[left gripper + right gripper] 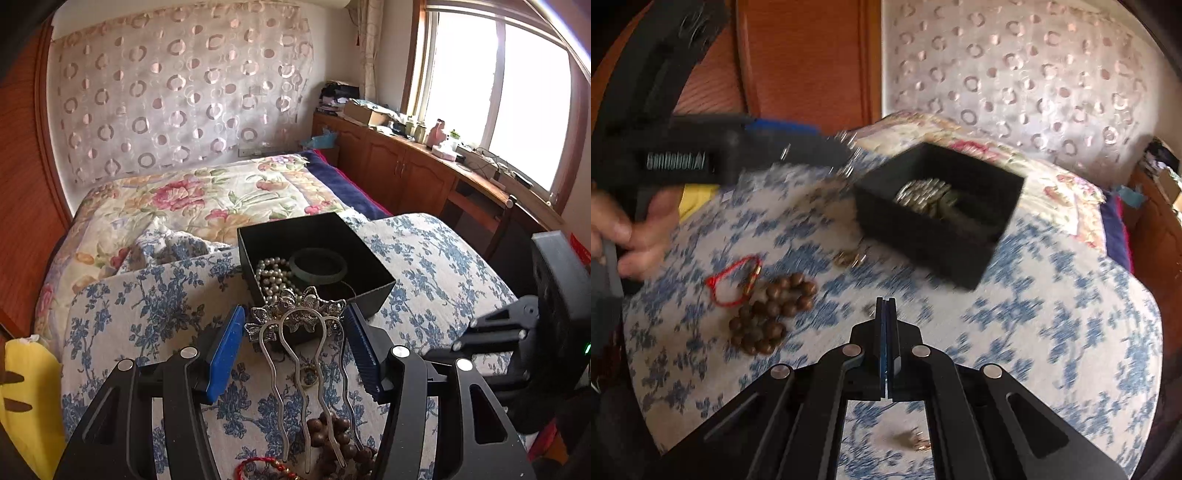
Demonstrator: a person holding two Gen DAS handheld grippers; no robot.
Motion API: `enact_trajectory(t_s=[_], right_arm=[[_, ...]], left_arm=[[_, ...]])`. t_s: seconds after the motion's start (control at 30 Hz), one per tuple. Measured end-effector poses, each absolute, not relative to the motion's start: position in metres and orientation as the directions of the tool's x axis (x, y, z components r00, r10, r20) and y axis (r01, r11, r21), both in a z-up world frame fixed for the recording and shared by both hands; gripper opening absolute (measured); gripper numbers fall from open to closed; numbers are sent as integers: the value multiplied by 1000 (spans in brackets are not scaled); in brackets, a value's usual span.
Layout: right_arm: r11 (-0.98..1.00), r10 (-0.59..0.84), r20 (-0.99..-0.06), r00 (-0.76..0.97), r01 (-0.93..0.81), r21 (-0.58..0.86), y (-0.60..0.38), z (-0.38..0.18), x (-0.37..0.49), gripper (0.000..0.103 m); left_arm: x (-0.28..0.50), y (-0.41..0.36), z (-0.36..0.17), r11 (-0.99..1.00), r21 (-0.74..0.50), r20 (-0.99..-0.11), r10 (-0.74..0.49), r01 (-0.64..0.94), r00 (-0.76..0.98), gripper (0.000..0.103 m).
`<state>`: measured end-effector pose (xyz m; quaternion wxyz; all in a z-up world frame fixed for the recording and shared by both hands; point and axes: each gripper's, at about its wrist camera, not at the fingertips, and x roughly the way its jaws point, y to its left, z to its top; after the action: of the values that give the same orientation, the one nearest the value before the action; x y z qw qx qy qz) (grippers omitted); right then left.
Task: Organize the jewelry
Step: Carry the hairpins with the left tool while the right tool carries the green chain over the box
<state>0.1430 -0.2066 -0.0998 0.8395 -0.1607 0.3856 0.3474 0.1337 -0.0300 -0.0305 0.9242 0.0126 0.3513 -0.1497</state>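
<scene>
L gripper (295, 332) has its pads pinching the silver hair comb (299, 332) w/ thin contact just near the black box (373, 295), so a slip could snag the pearls (271, 275) or miss; R gripper (886, 314) clenched, empty.

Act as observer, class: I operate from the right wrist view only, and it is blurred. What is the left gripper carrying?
Observer: The left gripper clamps a silver hair comb by its ornate head, prongs pointing back.
Operator: What lies in the black box?
Observer: The black box holds a pearl necklace and a dark green bangle.
Operator: Is the comb over the box?
Observer: Its head overlaps the near corner; its height is unclear.
</scene>
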Motion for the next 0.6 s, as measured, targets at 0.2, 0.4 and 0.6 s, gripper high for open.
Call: enact_trajectory(t_s=[0.2,0.4,0.6], right_arm=[[705,425,-796,430,-709,-7,-207,-120,141,17],[695,413,-807,423,-719,-21,-205,-121,139,22],[692,386,-814,434,-719,-55,-203,-126,140,13]], left_arm=[[131,-29,-33,956,-82,-657,-265,283,706,53],[131,-28,-33,955,-82,-656,-266,284,706,53],[130,-26,-32,956,-80,-654,-263,282,709,53]])
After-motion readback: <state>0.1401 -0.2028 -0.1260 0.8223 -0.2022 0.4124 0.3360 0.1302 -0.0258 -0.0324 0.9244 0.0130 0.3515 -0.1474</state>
